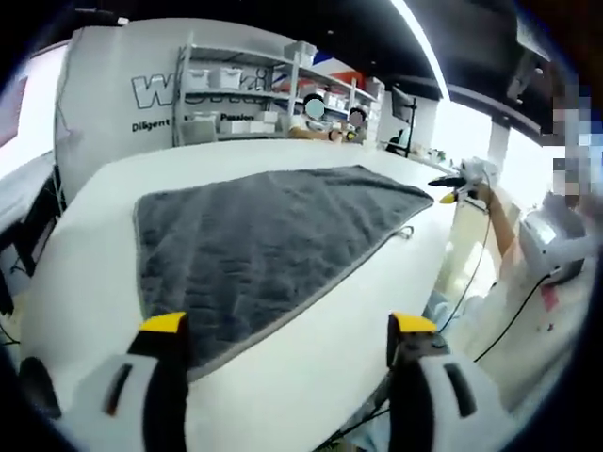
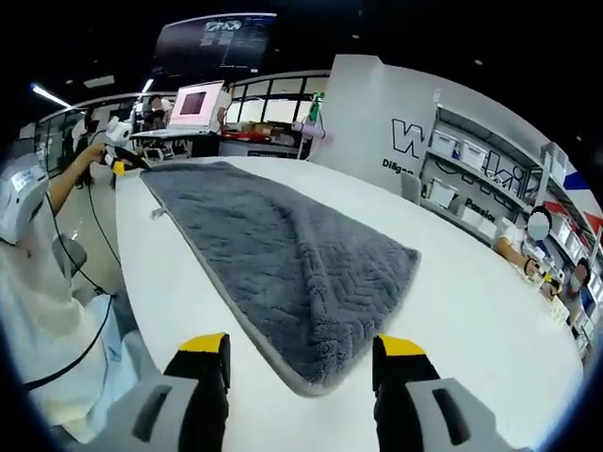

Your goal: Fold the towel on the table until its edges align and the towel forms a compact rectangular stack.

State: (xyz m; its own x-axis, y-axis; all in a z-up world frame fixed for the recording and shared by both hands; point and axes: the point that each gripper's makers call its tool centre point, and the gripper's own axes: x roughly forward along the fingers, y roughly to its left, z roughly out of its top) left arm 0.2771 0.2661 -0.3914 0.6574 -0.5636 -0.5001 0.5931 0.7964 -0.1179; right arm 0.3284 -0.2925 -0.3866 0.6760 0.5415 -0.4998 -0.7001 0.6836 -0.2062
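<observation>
Your left gripper (image 1: 287, 334) rises from the bottom of the left gripper view with its two yellow-tipped jaws spread wide apart and nothing between them. Its white bodies angle inward from the lower corners, dark pads facing each other across the gap. Your right gripper (image 2: 301, 353) stands the same way in the right gripper view: jaws parted, yellow tips up, nothing clamped. In the left gripper view your other arm (image 1: 499, 221) reaches in from the right, forearm bare. In the right gripper view that arrangement mirrors, with an arm (image 2: 71, 179) stretched out at the left, and your white sleeve and torso below it.
</observation>
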